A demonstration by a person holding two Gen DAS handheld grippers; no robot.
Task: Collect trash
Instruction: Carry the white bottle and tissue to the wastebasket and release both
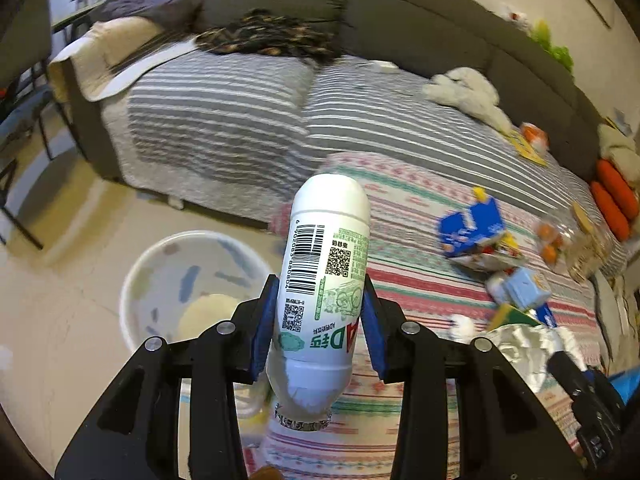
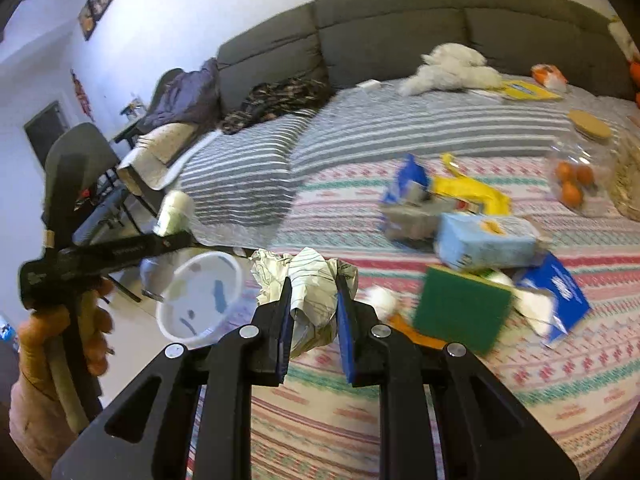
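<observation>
Two claws gripping | left claw (image 1: 318, 312): bottle (image 1: 324, 280) "AD" | right claw (image 2: 312, 304): paper (image 2: 310, 284)

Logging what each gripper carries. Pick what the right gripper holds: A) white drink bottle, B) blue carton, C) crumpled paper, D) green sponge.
C: the right gripper is closed on crumpled paper, its fingers pressing both sides; the sponge and carton lie apart on the blanket.
</observation>
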